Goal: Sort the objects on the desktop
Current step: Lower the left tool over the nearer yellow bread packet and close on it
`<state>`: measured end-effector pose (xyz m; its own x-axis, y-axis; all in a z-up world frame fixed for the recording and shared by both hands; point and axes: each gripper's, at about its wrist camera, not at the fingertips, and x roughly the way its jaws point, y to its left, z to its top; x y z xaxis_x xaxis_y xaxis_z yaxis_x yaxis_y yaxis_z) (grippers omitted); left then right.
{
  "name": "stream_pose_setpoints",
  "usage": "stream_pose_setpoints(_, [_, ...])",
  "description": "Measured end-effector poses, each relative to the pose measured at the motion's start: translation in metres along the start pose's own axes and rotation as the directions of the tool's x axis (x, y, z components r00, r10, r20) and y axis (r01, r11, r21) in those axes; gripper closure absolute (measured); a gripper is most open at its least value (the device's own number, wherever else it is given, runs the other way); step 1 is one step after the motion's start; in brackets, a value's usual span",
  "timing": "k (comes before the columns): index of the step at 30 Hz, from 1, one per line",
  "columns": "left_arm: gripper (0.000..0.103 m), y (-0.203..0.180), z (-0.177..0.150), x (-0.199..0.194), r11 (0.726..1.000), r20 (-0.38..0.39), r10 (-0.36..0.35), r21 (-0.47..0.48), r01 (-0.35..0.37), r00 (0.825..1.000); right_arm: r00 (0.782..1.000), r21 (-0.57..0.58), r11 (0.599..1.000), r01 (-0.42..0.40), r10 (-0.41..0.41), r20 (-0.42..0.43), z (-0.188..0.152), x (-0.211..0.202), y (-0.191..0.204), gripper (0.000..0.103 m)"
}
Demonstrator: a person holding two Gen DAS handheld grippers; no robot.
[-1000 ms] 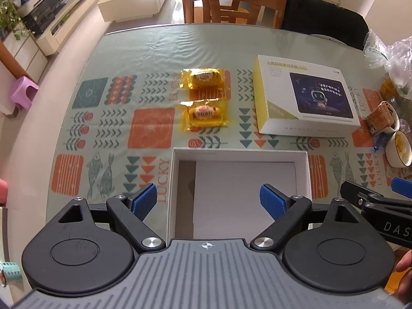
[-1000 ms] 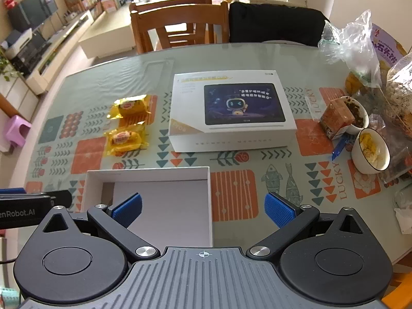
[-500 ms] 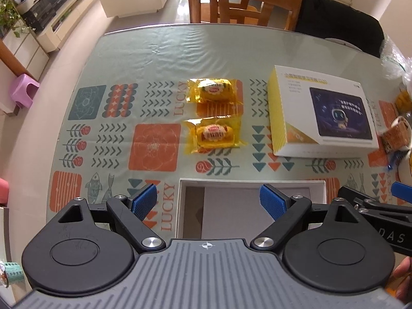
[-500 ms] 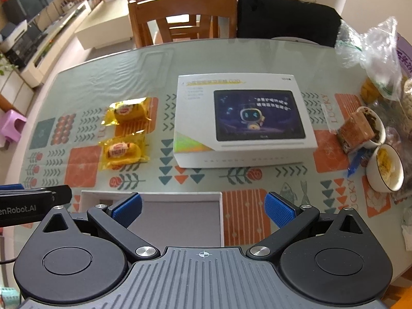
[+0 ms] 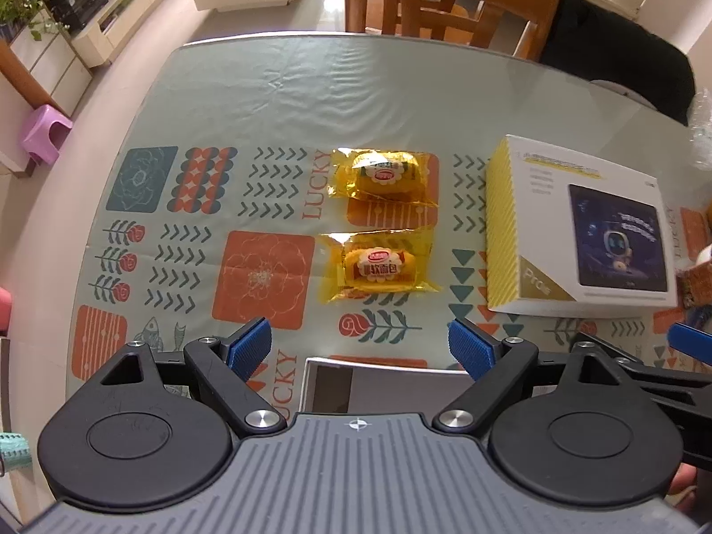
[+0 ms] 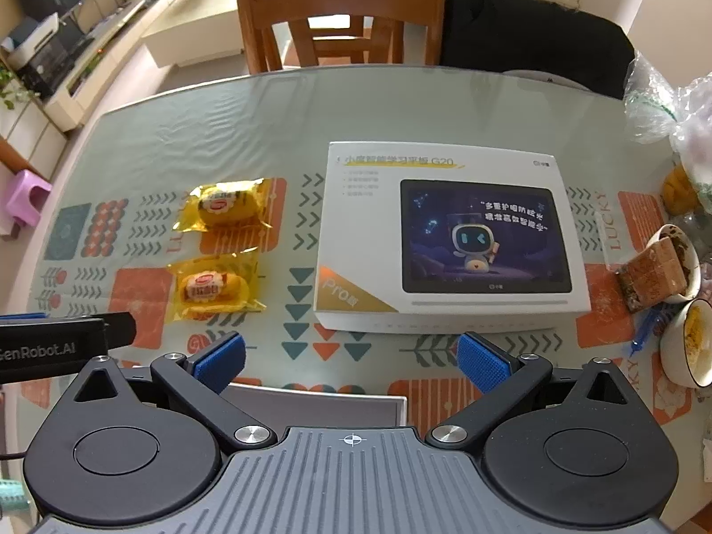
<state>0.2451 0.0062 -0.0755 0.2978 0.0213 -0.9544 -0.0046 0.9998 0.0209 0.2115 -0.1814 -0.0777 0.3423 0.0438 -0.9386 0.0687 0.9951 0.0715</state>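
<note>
Two yellow wrapped bread snacks lie on the patterned tablecloth, a near one point(image 5: 378, 267) point(image 6: 211, 287) and a far one point(image 5: 385, 175) point(image 6: 224, 207). A white tablet box point(image 5: 578, 231) point(image 6: 449, 236) lies to their right. An open white empty box point(image 5: 325, 382) point(image 6: 320, 402) sits at the near edge, mostly hidden under the grippers. My left gripper point(image 5: 359, 349) is open and empty, short of the near snack. My right gripper point(image 6: 351, 362) is open and empty, in front of the tablet box.
Two bowls of food point(image 6: 683, 267) point(image 6: 687, 347) and plastic bags point(image 6: 667, 107) crowd the table's right side. Wooden chairs point(image 6: 329, 18) and a black chair point(image 6: 534, 35) stand at the far edge. The other gripper shows at each view's side point(image 5: 658, 369) point(image 6: 62, 342).
Both grippers have moved forward over the table. The snacks and tablet box now appear closer, and the white empty box has slipped under the grippers. Both jaws stayed open.
</note>
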Motion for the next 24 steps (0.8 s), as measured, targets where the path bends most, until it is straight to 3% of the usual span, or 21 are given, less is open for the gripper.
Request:
stream_pose_setpoints(8, [0.000, -0.003, 0.012, 0.054, 0.997, -0.026, 0.068, -0.019, -0.069, 0.997, 1.000, 0.021, 1.000, 0.010, -0.009, -0.026, 0.008, 0.021, -0.009, 0.000])
stream_pose_setpoints(24, [0.000, -0.029, 0.037, 0.123, 0.992, -0.056, 0.086, -0.085, -0.091, 0.995, 0.999, 0.022, 1.000, 0.013, -0.012, -0.040, 0.012, 0.028, -0.017, 0.000])
